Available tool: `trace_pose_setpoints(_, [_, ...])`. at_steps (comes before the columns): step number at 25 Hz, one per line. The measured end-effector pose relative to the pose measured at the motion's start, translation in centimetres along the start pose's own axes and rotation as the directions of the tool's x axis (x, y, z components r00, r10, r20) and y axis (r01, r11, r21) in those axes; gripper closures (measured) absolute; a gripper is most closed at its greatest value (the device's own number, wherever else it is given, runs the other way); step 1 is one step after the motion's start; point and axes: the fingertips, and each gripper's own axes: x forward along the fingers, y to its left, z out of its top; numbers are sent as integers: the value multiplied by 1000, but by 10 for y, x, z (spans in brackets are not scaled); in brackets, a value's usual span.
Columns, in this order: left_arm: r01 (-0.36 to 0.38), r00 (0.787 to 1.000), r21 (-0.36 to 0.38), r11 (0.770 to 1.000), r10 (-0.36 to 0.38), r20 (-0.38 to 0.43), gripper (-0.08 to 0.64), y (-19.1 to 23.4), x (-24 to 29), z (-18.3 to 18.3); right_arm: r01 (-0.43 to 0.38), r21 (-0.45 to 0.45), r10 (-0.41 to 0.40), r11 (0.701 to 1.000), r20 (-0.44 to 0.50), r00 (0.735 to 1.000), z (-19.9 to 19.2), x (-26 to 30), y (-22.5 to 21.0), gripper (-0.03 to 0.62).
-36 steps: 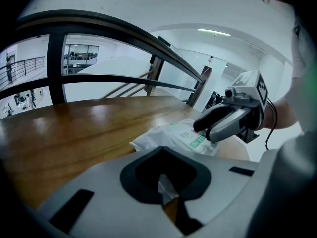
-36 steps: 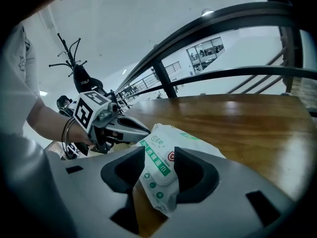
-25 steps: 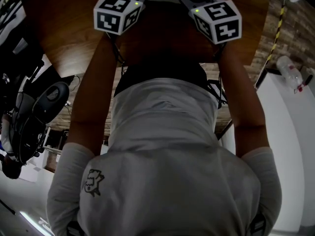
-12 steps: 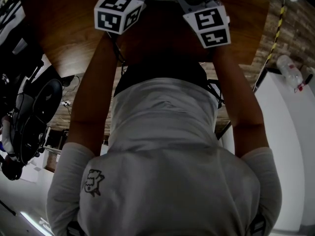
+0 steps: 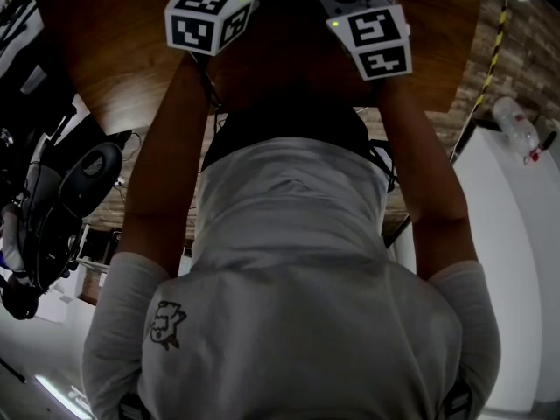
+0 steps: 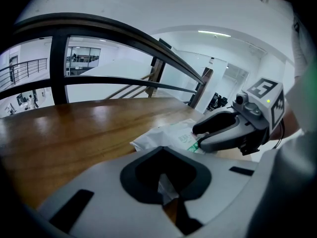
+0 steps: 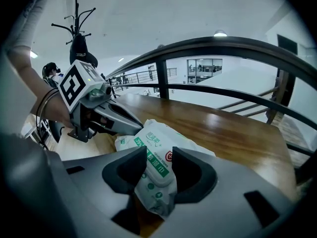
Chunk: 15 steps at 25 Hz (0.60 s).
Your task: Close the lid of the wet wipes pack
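Note:
The white and green wet wipes pack (image 7: 153,135) lies on the brown wooden table (image 7: 233,133). Its label lid (image 7: 157,165) looks flat against the pack. My right gripper (image 7: 159,171) is open, its pads standing on either side of the lid with the pack between them. In the left gripper view the right gripper (image 6: 197,138) rests tip-down on the pack (image 6: 168,135). My left gripper (image 6: 166,185) is shut on a white edge of the pack; the right gripper view shows the left gripper (image 7: 119,132) at the pack's far corner. In the head view only the marker cubes (image 5: 208,17) (image 5: 378,40) show.
A dark curved railing (image 7: 223,43) runs along the table's far side. A coat stand (image 7: 77,31) rises at the left. In the head view a dark chair (image 5: 79,182) is at the left and a bottle (image 5: 516,129) lies on a white surface at the right.
In the head view the right gripper's marker cube has rolled and shifted slightly left. The left cube has barely moved.

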Motion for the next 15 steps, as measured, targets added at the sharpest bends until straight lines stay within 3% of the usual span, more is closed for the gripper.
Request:
trace_pose_setpoints(8, [-12,1000,-10,1000,12,8,546,4,-4,2,-26,60,23,998,49,999,5,-2,0,427])
trace_pose_setpoints(15, [-34,999,-17,999,34,32,546,4,-16,9,-10,103,0,995,100,995,10,-21,-21,470])
